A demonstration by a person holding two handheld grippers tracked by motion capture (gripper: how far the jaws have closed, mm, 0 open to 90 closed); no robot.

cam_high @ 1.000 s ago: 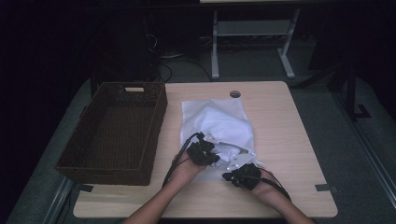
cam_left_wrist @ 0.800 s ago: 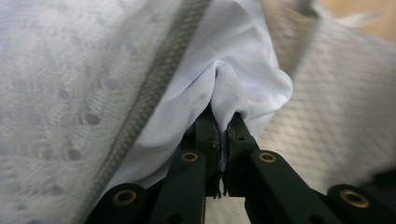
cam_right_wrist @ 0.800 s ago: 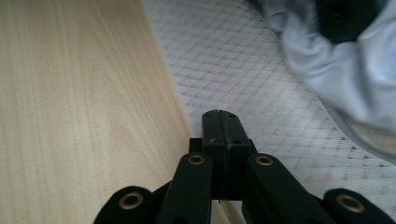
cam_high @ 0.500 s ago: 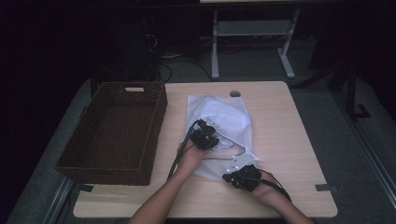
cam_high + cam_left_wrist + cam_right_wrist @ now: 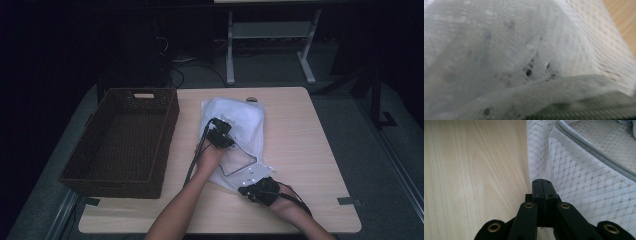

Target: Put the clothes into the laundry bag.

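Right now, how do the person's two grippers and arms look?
Both the left gripper and right gripper are black, each trailing a black cable. The right gripper's jaws are flat black bars with brass-coloured rivets, and a grey plate sits on top. Both forearms are bare, without sleeves.

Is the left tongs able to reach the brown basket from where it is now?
Probably yes: the left tongs sits on the white mesh bag, and bare table lies between it and the basket.

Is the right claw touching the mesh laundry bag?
Touching. In the right gripper view, the right claw has its jaws pressed together at the edge of the white mesh laundry bag, with mesh running right up against the tips; whether fabric is pinched between them isn't clear.
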